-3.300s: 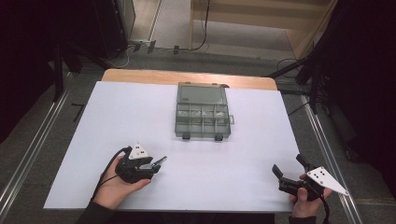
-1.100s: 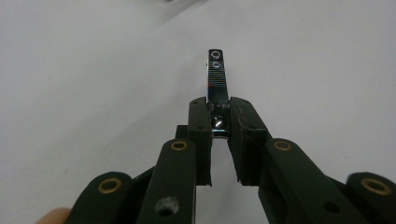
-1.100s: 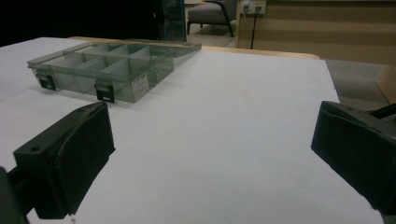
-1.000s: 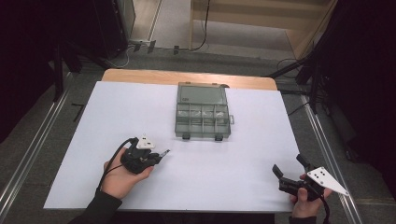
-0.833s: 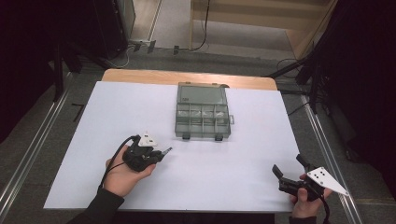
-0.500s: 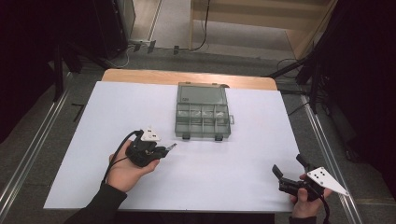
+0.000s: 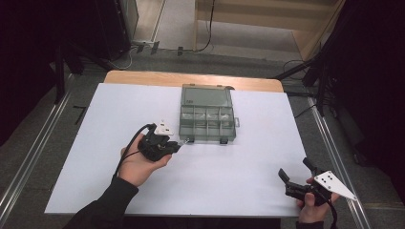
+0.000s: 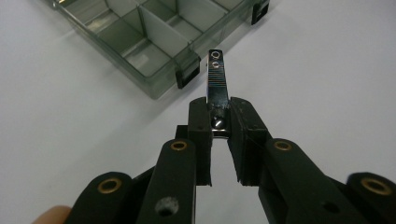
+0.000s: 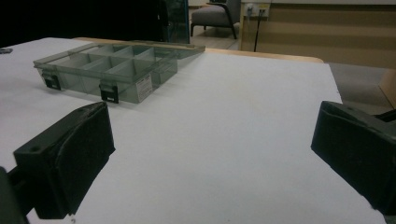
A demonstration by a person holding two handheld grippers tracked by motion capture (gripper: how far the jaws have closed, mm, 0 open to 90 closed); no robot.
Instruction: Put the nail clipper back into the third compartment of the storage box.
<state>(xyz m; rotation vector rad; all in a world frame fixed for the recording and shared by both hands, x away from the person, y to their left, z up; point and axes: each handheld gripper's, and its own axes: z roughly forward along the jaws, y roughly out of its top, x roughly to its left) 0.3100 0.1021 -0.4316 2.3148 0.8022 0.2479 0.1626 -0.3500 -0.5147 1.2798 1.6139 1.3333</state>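
Observation:
A clear grey compartment box (image 7: 207, 117) lies open on the white table, its lid laid back toward the far side. My left gripper (image 7: 177, 144) is shut on a small shiny metal clip (image 8: 217, 83), whose tip reaches toward the box's near left corner (image 8: 186, 72) with its black latch. In the high view the metal clip (image 7: 186, 141) shows just in front of the box's front wall. My right gripper (image 7: 297, 176) rests near the table's front right corner, open, with nothing between its jaws. From there the box (image 9: 112, 65) shows far off to the left.
The white table sheet (image 7: 239, 167) has free room between the two grippers. A wooden strip (image 7: 191, 78) borders the far edge. Metal rails (image 7: 33, 157) run along both sides of the table, with dark stands and cables beyond.
My left gripper has moved forward and to the right, carrying the metal clip up to the box's front left corner. The right gripper has stayed still.

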